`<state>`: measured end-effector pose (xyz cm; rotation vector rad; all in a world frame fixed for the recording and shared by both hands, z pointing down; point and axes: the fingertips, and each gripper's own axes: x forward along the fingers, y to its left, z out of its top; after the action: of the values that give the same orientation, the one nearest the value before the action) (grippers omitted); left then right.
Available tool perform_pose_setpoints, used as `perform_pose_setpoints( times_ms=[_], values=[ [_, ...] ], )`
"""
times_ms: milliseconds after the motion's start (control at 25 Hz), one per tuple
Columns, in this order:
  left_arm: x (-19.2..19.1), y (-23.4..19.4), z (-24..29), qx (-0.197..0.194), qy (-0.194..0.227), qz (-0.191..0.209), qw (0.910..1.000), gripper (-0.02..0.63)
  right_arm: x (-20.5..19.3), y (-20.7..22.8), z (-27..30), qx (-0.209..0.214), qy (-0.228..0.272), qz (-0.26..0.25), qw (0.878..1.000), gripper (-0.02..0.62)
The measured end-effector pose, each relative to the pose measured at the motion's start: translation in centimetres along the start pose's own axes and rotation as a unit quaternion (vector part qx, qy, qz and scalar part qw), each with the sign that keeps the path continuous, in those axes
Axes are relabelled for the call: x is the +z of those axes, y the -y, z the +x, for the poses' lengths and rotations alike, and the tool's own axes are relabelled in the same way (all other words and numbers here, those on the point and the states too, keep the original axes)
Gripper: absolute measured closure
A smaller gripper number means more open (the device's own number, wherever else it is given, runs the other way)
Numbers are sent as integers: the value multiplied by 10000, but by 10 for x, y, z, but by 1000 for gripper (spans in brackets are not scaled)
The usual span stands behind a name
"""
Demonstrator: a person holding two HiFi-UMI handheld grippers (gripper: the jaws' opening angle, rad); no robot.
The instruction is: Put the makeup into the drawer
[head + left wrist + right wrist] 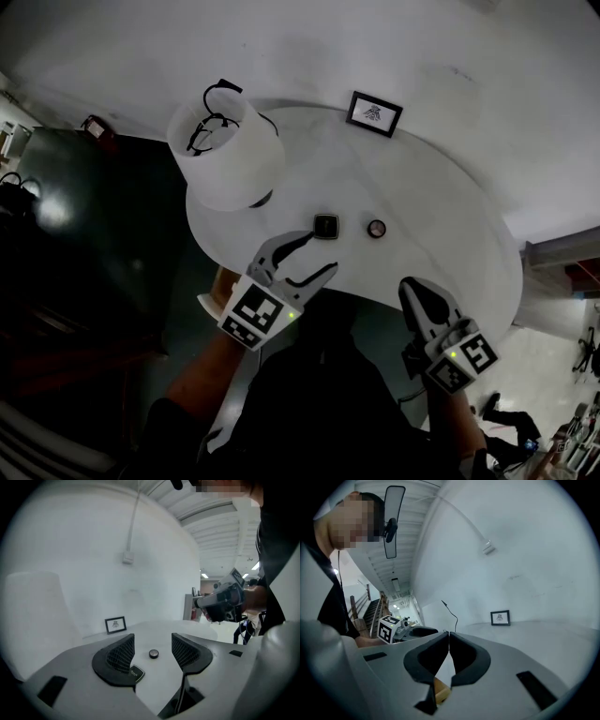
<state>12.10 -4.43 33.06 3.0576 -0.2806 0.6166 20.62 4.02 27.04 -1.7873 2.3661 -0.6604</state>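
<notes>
1. The square black makeup compact (325,226) lies on the round white table (422,216), with a small round black pot (377,228) near it.
2. The left gripper (319,253) is wide open, one jaw just beside the compact, gripping nothing.
3. The right gripper (413,287), at the table's near edge, is closed and empty.
4. Behind stand a white lampshade (230,155) and a small black-framed picture (374,113).
</notes>
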Motion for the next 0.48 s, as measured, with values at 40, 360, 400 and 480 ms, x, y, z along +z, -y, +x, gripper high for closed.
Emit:
perform_pose_setpoints(
  times_ms=[40, 360, 400, 480],
  values=[
    [-5, -3, 7, -16, -113, 48, 9999, 350, -4, 5, 1, -12, -52, 34, 10000, 578],
    [-61, -17, 61, -260, -1138, 383, 9924, 327, -46, 39, 9, 85, -566, 198, 9982, 578],
    [-67, -17, 67, -313, -1232, 379, 9912, 322, -52, 43, 9, 100, -643, 192, 9977, 578],
    [-80, -20, 77, -355, -1413, 397, 9885, 316, -61, 50, 12, 139, -724, 258, 9969, 578]
  ],
)
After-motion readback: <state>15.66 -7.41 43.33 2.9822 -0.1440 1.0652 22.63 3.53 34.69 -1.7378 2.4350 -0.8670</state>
